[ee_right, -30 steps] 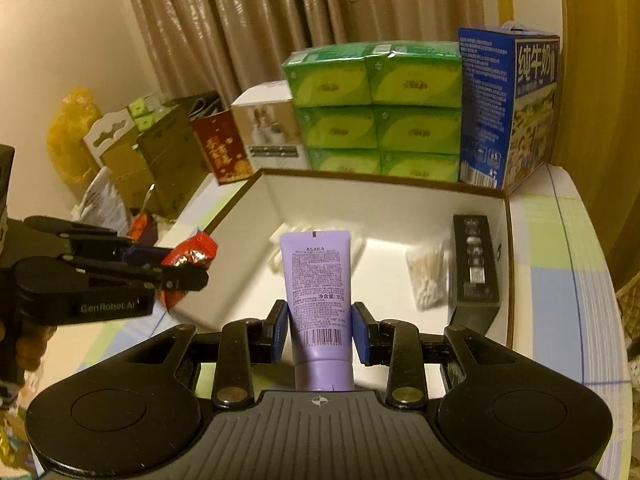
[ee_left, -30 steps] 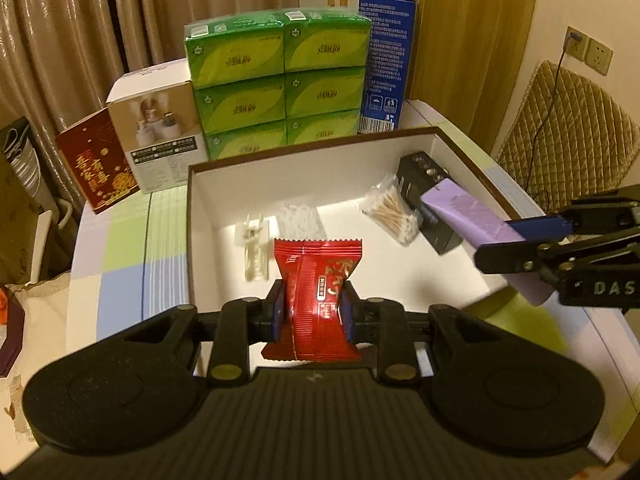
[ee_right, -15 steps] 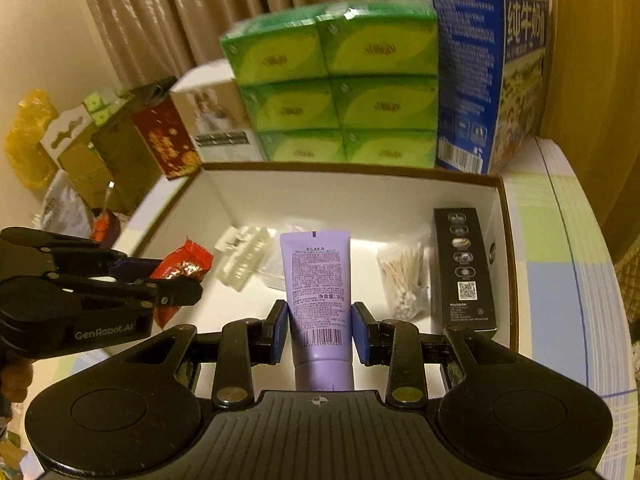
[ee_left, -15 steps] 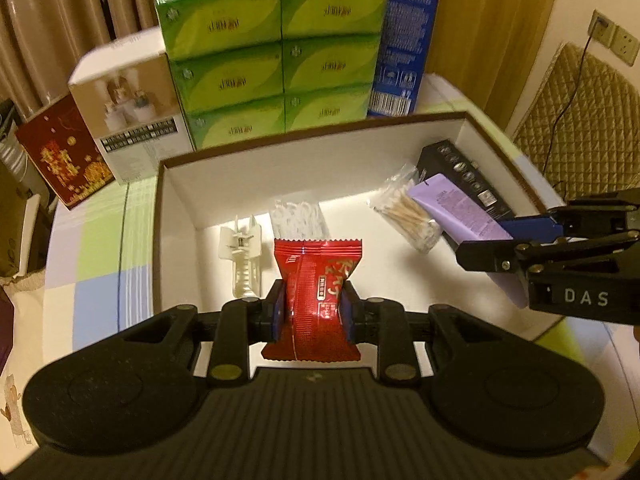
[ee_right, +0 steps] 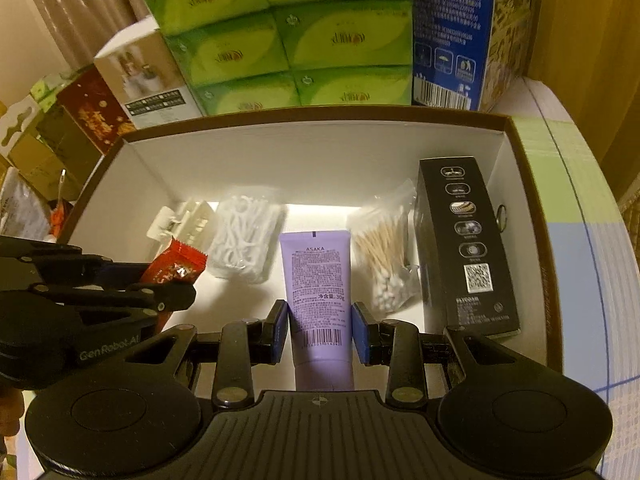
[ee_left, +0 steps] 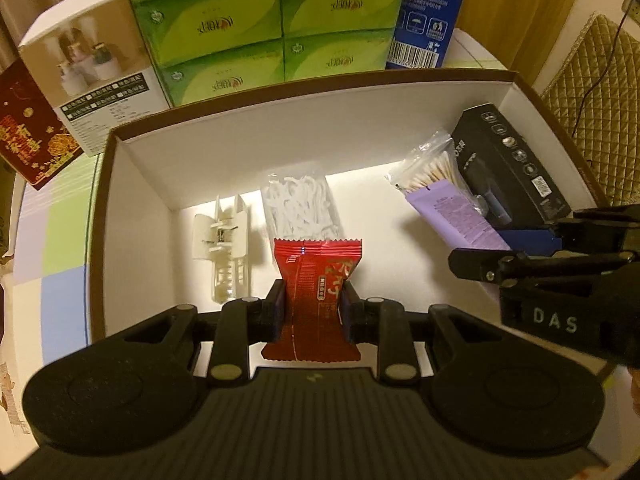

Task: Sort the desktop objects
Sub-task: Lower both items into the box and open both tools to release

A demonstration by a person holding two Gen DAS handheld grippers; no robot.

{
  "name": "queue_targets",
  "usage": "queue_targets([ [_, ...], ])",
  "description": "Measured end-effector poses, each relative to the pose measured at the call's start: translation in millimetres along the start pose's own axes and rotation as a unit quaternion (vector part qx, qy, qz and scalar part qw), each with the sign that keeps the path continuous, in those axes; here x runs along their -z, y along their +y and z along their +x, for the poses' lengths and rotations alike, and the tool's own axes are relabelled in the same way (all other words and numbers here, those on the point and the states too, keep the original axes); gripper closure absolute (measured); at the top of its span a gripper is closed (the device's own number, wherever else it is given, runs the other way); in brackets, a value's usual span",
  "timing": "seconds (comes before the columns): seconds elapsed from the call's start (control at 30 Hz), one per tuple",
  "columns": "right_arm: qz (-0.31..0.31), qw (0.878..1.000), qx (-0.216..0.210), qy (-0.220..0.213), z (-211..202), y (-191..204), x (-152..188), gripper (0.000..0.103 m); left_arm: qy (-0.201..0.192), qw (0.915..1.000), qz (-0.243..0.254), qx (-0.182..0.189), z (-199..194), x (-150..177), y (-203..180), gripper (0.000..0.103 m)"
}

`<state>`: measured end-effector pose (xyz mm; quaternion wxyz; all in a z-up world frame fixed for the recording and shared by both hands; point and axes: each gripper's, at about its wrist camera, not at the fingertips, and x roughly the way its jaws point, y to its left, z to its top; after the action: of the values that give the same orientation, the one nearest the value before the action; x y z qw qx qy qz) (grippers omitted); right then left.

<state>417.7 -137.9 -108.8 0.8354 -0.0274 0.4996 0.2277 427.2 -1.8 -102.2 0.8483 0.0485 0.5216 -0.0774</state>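
Both grippers have sunk toward the white box (ee_left: 516,80), which now fills each view. Left gripper (ee_left: 313,307) is clenched on a red snack packet (ee_left: 318,280), hanging above the box's near edge; right gripper (ee_right: 320,330) grasps a purple tube (ee_right: 318,280) just beside the cotton swabs (ee_right: 380,256). Judging from this, each item should go low over a bare floor patch before the jaws let go, and the two grippers should keep apart. Along the box's far edge lie a white clip (ee_left: 222,240), a bag of floss picks (ee_left: 298,204), the swabs, and, along the right wall, a black carton (ee_right: 464,240).
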Motion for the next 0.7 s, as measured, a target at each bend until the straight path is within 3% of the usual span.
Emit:
queue_targets([
  [0.37, -0.003, 1.000, 0.013, -0.005, 23, 3, -20, 0.072, 0.008, 0.9999, -0.005, -0.006, 17, -19, -10, 0.080],
  [0.53, -0.004, 0.999, 0.008, -0.042, 24, 3, -27, 0.072, 0.006, 0.9999, -0.006, -0.005, 22, -22, -8, 0.080],
  [0.7, -0.012, 0.998, -0.002, -0.058, 13, 0, -26, 0.052, 0.005, 1.0000, -0.008, -0.002, 21, -19, -5, 0.080],
])
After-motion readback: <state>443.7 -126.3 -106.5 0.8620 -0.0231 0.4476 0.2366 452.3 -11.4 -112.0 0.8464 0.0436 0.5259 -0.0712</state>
